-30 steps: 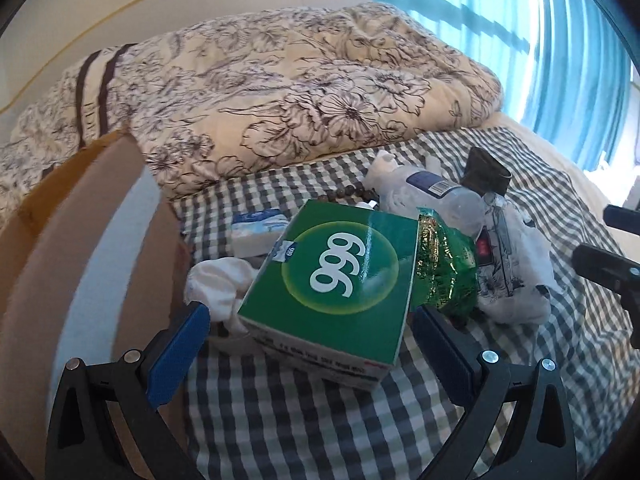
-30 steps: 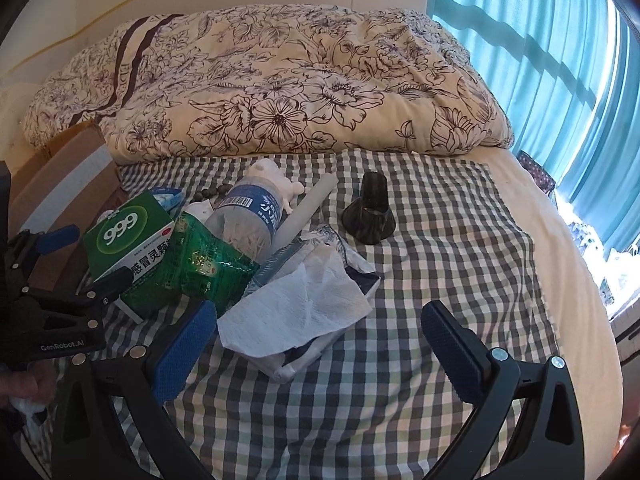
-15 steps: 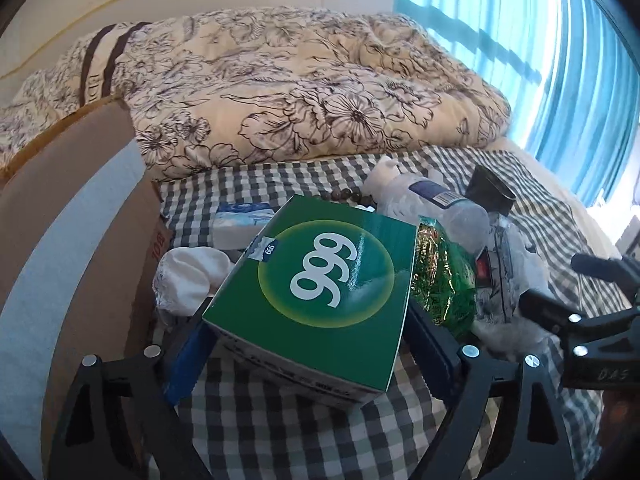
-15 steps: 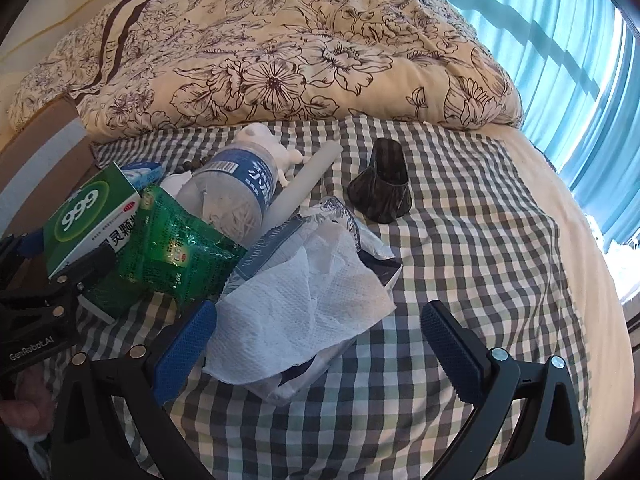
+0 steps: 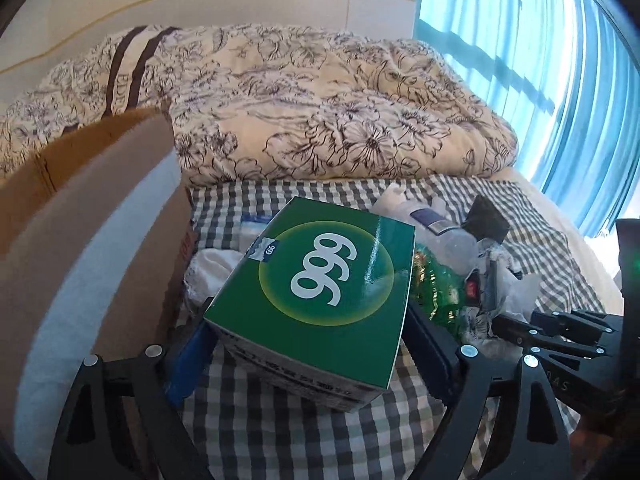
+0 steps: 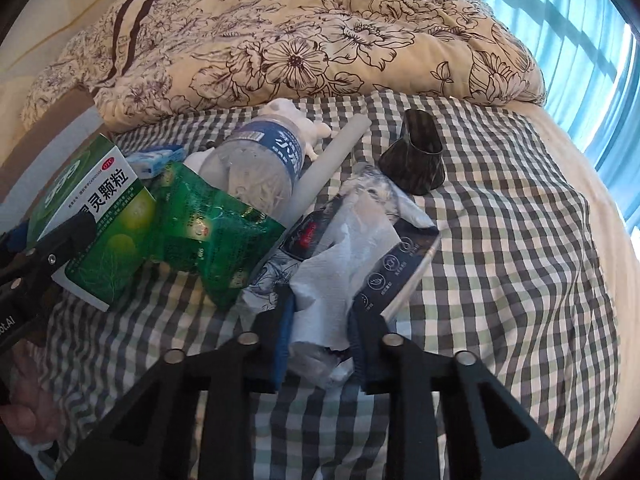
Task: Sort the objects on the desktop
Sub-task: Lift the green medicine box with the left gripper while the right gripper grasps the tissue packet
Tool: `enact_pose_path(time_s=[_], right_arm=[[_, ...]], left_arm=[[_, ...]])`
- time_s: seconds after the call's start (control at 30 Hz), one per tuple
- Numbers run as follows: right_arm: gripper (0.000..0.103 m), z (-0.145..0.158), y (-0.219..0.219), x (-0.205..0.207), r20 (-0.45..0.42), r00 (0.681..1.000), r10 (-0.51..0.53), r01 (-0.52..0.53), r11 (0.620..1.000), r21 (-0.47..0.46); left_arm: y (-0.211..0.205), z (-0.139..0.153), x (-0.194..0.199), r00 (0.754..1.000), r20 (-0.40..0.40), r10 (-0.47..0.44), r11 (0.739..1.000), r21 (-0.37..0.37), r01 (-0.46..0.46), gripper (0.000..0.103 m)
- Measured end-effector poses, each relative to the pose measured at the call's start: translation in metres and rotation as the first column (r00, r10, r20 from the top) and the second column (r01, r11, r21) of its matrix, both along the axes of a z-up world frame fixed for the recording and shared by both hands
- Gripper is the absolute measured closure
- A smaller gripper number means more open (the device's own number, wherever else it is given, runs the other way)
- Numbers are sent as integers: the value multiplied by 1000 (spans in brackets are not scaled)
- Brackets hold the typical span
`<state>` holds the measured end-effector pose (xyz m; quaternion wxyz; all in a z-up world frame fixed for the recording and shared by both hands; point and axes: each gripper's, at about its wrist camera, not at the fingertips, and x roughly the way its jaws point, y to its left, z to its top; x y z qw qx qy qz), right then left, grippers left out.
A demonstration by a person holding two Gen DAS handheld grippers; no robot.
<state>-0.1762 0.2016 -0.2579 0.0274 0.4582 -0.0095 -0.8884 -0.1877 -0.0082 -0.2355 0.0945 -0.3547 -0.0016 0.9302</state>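
The left gripper (image 5: 308,336) pinches the green 999 medicine box (image 5: 320,292) beside the cardboard box (image 5: 80,220); the right gripper (image 6: 320,344) squeezes crumpled white tissue (image 6: 340,264) on the checked bedsheet (image 6: 500,240).

On the cloth (image 6: 500,208), the box (image 6: 100,216) lies at 9 o'clock of the packet (image 6: 212,236), bottle (image 6: 256,168) behind, cone (image 6: 416,164) at 2 o'clock.

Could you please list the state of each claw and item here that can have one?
Left claw: shut on the green box.
Right claw: shut on the white tissue.
Plastic bottle: lying on its side.
Green packet: crumpled, leaning against the bottle.
Black cone: upright, standing apart.
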Motion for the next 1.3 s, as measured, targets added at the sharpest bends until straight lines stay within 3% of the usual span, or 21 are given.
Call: enact_pose_path(time_s=[0.1,0.57,0.93,1.3], right_arm=[[99,8,9,7,-2,1000,-9,8,999,-49],[99,64,36,60,-83,996,-34,26,995,-99],[99,125,25,104,-202,979,3,-22,995,-93],[99,177,18,151,-294,956,21,-48,995,-85]], left_arm=[[0,6,4,1000,-2,8,1000,-2,-8,14],[5,54,51,998,-57,36,999,4,-35,14],[-4,109,95,982,-141,124,992,-18,-127,14],[-1,162,145,965,-238,109,993,-22,-117,14]])
